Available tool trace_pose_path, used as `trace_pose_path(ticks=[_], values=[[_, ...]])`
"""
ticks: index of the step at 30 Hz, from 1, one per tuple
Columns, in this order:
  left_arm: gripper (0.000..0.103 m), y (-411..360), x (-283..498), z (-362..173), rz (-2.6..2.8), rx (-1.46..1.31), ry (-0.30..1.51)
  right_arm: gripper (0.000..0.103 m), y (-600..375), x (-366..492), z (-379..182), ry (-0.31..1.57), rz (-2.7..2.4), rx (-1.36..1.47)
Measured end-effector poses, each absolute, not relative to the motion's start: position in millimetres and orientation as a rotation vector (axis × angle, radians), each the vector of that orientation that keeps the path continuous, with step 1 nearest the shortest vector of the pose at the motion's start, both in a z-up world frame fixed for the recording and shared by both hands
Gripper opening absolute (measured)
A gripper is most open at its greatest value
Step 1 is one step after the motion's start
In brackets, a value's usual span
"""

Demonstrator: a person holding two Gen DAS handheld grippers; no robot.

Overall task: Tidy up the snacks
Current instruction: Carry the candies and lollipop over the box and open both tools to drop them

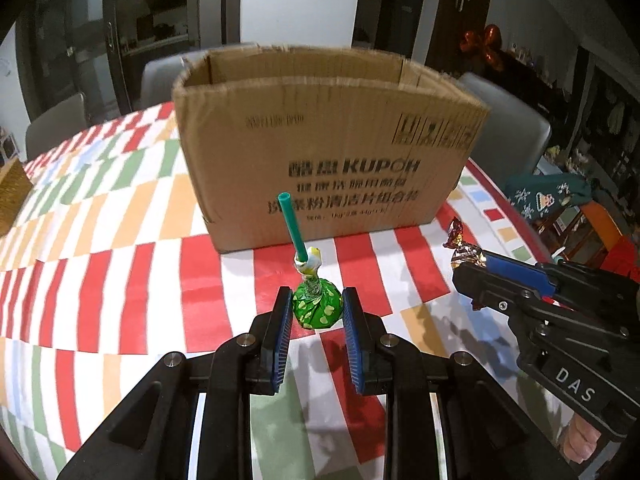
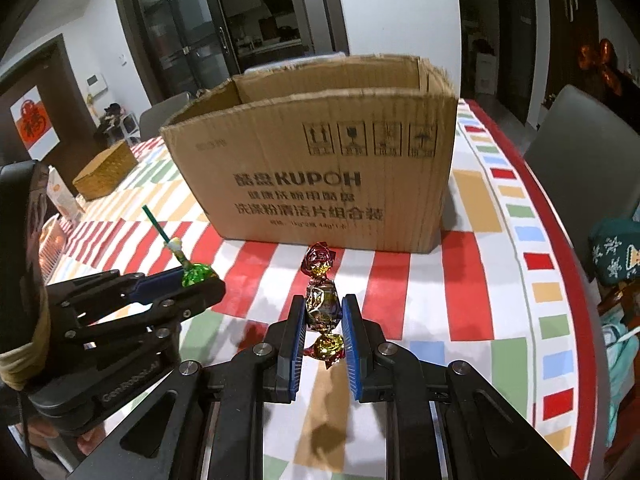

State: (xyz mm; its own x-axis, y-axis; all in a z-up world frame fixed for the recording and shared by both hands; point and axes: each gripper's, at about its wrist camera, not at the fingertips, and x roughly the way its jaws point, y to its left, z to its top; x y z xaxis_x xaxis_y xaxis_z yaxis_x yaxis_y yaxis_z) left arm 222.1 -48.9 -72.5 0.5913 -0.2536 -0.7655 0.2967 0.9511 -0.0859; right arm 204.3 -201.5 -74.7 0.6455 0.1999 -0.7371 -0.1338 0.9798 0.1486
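A green-wrapped lollipop with a teal stick pointing up sits between the blue pads of my left gripper, which is shut on it above the table. In the right wrist view the same lollipop shows in the left gripper at the left. My right gripper is shut on a foil-wrapped candy in red, gold and brown, its twisted ends sticking out above and below the pads. From the left wrist view that candy pokes out of the right gripper. An open cardboard box stands just beyond both.
The table wears a checked cloth of red, orange, green and white. A woven basket sits at the far left. Grey chairs stand behind the table and to the right. A dark green patterned cushion lies off the right edge.
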Motion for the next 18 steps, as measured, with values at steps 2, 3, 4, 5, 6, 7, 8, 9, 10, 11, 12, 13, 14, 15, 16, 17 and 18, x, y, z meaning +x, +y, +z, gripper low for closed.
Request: trace_pose_path(ticks=[2, 3, 4, 5, 6, 7, 8, 9, 10, 11, 12, 13, 14, 15, 16, 17, 18], values=[[0.025, -47, 217, -63, -0.317, 0.053, 0.863, 0.019, -201, 200, -66, 0.831, 0.191, 0.080], [0.025, -46, 213, -57, -0.314, 0.053, 0.848, 0.019, -201, 198, -62, 0.821, 0.191, 0.078], [0.025, -45, 211, -54, -0.312, 0.055, 0.837, 0.019, -200, 196, -58, 0.812, 0.190, 0.076], [0.025, -45, 209, -49, -0.310, 0.057, 0.825, 0.019, -200, 194, -54, 0.803, 0.190, 0.073], [0.025, -44, 206, -43, -0.310, 0.058, 0.810, 0.019, -200, 192, -50, 0.796, 0.191, 0.071], [0.025, -44, 204, -39, -0.310, 0.057, 0.800, 0.019, -199, 190, -46, 0.787, 0.191, 0.068], [0.025, -43, 202, -33, -0.310, 0.055, 0.789, 0.019, -199, 188, -42, 0.778, 0.190, 0.066], [0.025, -43, 200, -29, -0.310, 0.055, 0.780, 0.019, -199, 187, -39, 0.771, 0.190, 0.065], [0.025, -42, 198, -23, -0.308, 0.054, 0.764, 0.019, -199, 186, -34, 0.762, 0.191, 0.064], [0.025, -41, 196, -20, -0.308, 0.054, 0.756, 0.019, -199, 184, -30, 0.753, 0.192, 0.064], [0.025, -41, 195, -15, -0.307, 0.054, 0.746, 0.019, -199, 183, -27, 0.746, 0.193, 0.061], [0.025, -40, 194, -11, -0.307, 0.055, 0.736, 0.019, -199, 182, -22, 0.737, 0.193, 0.056], [0.025, -39, 193, -5, -0.308, 0.055, 0.723, 0.019, -199, 182, -19, 0.728, 0.192, 0.052], [0.025, -38, 192, 0, -0.307, 0.056, 0.711, 0.019, -199, 181, -15, 0.718, 0.191, 0.048], [0.025, -38, 192, 3, -0.307, 0.057, 0.704, 0.019, -199, 181, -11, 0.708, 0.190, 0.045], [0.025, -38, 192, 8, -0.307, 0.057, 0.692, 0.019, -199, 181, -7, 0.700, 0.189, 0.043], [0.025, -37, 193, 12, -0.306, 0.056, 0.683, 0.019, -199, 182, -2, 0.691, 0.188, 0.039]])
